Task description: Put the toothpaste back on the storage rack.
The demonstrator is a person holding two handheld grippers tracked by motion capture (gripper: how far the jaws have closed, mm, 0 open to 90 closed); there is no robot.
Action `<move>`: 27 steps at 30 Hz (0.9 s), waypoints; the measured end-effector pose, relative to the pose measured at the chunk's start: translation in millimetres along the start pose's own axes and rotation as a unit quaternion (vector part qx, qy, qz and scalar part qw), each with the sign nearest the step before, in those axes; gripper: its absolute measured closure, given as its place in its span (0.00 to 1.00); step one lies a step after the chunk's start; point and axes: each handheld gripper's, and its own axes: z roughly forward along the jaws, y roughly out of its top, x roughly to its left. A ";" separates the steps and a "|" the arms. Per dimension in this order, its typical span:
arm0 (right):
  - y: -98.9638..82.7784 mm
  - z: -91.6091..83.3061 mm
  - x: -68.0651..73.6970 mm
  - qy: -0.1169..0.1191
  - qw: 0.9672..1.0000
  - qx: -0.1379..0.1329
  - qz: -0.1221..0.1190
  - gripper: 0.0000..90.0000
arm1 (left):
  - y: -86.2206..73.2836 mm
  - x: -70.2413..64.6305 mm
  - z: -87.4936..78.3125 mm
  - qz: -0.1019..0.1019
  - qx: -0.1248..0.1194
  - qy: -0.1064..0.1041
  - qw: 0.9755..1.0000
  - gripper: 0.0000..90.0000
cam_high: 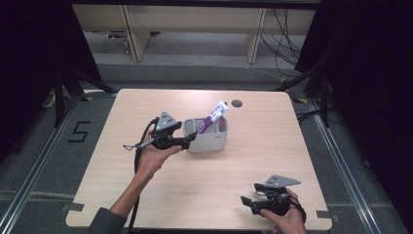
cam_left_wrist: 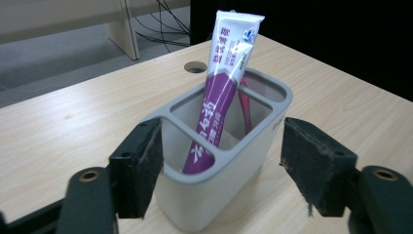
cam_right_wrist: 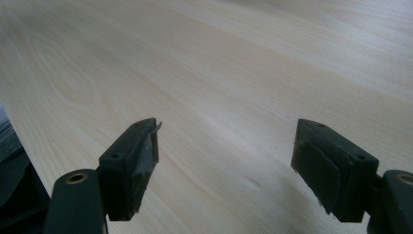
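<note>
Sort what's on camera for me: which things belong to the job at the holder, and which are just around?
In the job:
- grey holder, between the left gripper's open jaws
- purple tube, leaning in the holder
- pink stick, standing behind the tube

Just around:
- right gripper, open above bare table
- round hole in the tabletop
- cables on the floor beyond

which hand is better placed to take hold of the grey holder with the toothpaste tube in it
Left. The left gripper sits right at the grey holder, its open jaws straddling the near end, pads apart from the walls. The toothpaste tube leans inside. The right gripper rests open near the table's front edge, far off.
</note>
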 end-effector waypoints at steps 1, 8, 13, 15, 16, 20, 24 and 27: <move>0.0 0.2 -0.4 0.000 1.000 -0.002 0.000 0.29 | -2.0 0.9 -3.4 0.001 0.003 -0.001 1.000 0.32; 0.0 -1.0 1.5 -0.004 1.000 0.007 0.010 0.29 | -12.5 3.7 -19.5 -0.001 0.004 0.005 1.000 0.26; 0.1 -1.1 1.6 -0.004 1.000 0.008 0.009 0.29 | -19.6 4.6 -30.0 -0.002 0.003 0.002 1.000 0.21; 0.1 -1.1 1.5 -0.005 1.000 0.008 0.009 0.29 | -23.2 4.4 -34.0 -0.002 0.002 0.001 1.000 0.20; 0.0 -0.9 1.5 -0.004 1.000 0.008 0.009 0.29 | -25.0 4.2 -36.0 -0.002 0.003 0.000 1.000 0.19; 0.0 -0.8 1.5 -0.005 1.000 0.009 0.009 0.29 | -32.3 4.4 -43.4 0.002 0.002 -0.001 1.000 0.19; 0.1 -1.2 2.8 -0.003 1.000 0.014 0.018 0.29 | -40.4 1.8 -48.8 0.003 0.000 -0.007 1.000 0.19; 0.0 0.1 2.0 0.002 1.000 0.007 0.013 0.29 | -45.7 -0.9 -51.3 0.012 0.008 -0.010 1.000 0.19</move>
